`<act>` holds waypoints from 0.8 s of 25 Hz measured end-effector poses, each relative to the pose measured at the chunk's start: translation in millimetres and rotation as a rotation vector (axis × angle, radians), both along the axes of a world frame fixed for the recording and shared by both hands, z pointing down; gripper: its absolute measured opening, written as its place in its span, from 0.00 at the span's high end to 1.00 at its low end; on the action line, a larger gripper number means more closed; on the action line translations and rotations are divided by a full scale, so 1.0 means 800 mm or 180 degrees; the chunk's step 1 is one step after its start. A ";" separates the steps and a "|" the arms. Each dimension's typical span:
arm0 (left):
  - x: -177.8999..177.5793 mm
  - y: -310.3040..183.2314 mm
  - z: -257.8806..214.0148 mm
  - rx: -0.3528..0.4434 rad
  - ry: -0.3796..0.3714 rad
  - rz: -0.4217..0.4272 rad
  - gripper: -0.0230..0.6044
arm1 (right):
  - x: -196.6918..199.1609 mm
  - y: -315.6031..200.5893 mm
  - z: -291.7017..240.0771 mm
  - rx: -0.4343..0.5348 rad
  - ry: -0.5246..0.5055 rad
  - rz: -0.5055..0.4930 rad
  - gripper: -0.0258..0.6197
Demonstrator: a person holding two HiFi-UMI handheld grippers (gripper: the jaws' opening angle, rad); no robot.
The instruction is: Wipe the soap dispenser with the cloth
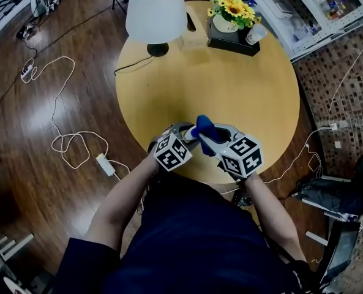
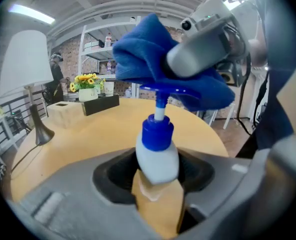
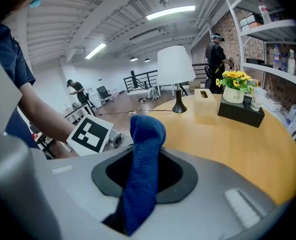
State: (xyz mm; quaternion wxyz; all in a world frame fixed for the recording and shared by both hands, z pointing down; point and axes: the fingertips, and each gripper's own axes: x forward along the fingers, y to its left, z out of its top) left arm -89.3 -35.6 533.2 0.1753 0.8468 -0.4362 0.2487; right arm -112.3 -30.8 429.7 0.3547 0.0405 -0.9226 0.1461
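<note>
Left fingers (image 2: 108,176) tight around the soap dispenser (image 2: 156,159), right fingers (image 3: 187,179) tight on the blue cloth (image 3: 143,174) atop its pump.

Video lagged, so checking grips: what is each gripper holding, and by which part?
Left gripper: dispenser, clamped round its body below the blue collar. Right gripper: cloth, pinched at a bunched fold, its end sticking out.

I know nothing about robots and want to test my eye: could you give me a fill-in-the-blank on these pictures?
1. The left gripper grips a soap dispenser whose pump is ____.
2. The right gripper holds a blue ____.
3. The lamp on the round table has a ____ shade.
Missing words: blue; cloth; white.
</note>
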 end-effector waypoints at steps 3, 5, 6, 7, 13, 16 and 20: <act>0.000 -0.001 -0.001 0.0003 0.0009 -0.0001 0.63 | 0.009 0.012 0.001 0.0134 0.0070 -0.0059 0.81; 0.002 0.001 -0.001 0.0006 0.0005 0.0005 0.63 | 0.007 0.021 -0.001 0.0346 0.0140 -0.0158 0.81; 0.002 0.002 0.000 0.0008 -0.0001 0.0008 0.63 | 0.002 0.025 -0.003 0.0462 0.0171 -0.0226 0.80; 0.001 0.003 0.000 0.0007 -0.0010 0.0013 0.63 | -0.003 0.029 -0.004 0.0557 0.0196 -0.0300 0.80; 0.001 0.007 0.003 -0.0040 -0.0069 0.0098 0.63 | -0.036 0.020 0.004 0.0396 0.0210 -0.0346 0.80; -0.001 0.012 0.002 -0.0066 -0.0091 0.0140 0.63 | -0.040 0.003 0.006 0.0183 0.0151 -0.0119 0.80; -0.001 0.016 0.001 -0.0116 -0.0096 0.0252 0.63 | -0.031 -0.012 0.005 -0.0035 0.0065 0.0116 0.80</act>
